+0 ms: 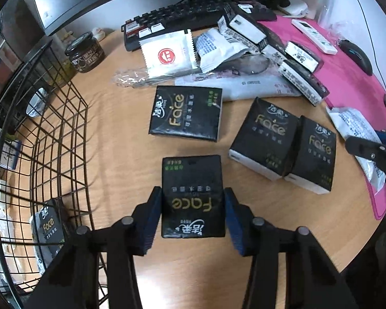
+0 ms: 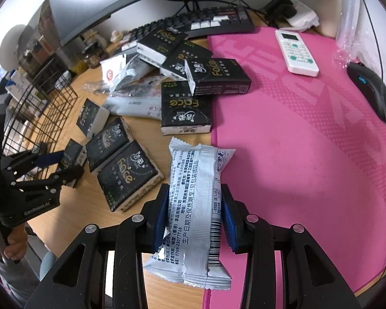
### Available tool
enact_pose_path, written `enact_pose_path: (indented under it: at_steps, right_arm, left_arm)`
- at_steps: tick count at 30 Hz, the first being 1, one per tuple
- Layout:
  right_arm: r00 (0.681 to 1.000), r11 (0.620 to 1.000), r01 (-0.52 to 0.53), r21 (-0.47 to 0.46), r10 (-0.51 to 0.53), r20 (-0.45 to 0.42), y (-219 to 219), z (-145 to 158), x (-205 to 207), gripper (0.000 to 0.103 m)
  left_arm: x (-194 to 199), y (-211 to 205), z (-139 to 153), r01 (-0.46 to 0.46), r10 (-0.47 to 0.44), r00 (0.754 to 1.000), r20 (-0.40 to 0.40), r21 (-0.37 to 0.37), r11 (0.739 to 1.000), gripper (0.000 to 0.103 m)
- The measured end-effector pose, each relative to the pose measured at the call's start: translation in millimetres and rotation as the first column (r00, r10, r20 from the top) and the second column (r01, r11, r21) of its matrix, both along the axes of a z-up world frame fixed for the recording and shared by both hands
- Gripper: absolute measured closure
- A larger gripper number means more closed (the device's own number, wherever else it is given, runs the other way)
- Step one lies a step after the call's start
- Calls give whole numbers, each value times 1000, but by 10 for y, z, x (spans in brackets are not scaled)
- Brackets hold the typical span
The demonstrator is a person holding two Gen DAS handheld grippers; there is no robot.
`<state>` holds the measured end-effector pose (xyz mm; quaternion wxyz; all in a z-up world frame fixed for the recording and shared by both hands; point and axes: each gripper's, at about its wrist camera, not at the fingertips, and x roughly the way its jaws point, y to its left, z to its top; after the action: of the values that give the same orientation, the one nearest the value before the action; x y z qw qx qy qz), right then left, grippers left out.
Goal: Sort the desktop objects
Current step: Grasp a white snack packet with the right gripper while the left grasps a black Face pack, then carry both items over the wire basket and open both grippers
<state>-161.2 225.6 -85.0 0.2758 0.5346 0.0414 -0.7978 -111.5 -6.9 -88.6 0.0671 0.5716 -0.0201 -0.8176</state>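
My left gripper (image 1: 193, 207) is shut on a black "Face" tissue pack (image 1: 193, 180), its blue pads (image 1: 151, 213) pressing both sides of the pack low over the wooden desk. The same gripper (image 2: 68, 166) appears at the left of the right wrist view. My right gripper (image 2: 195, 213) is shut on a white printed snack packet (image 2: 198, 200), over the seam between the desk and the pink mat (image 2: 308, 141). Three more black tissue packs (image 1: 186, 113) (image 1: 267, 136) (image 1: 314, 152) lie flat ahead. The right gripper (image 1: 373, 152) shows at the right edge of the left wrist view.
A black wire basket (image 1: 51, 128) stands at the left with one tissue pack (image 1: 49, 229) inside. Behind lie white sachets (image 1: 167, 54), more tissue packs (image 2: 218, 77), a jar (image 1: 85, 52), a keyboard (image 1: 180, 18), a remote (image 2: 296, 51) and a mouse (image 2: 370, 90).
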Motion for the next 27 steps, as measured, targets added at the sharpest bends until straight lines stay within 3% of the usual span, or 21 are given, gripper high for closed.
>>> enact_pose_path:
  at_steps: [6,13,21,27]
  right_arm:
    - [1000,1000,-3,6,3,-20,-41,86,46,65]
    - [995,998,-62,-7,61,-82,-321,435,187,65]
    - [949,956,-286,-66,274,-154,-1343,974,549,65]
    - [883,890,-450,-75,430,-188,-2312,1194,933,65]
  left_arm:
    - [139,24,216,8,-7,999,-42,20,1000,51]
    - [360,-62,727,-11,13,989,-150,10,1000,51]
    - [822,-584,1280,-149,134,952,-273,-34,988,51]
    - [1309,-1173,1368,-295,269,919,-288,-51,954,51]
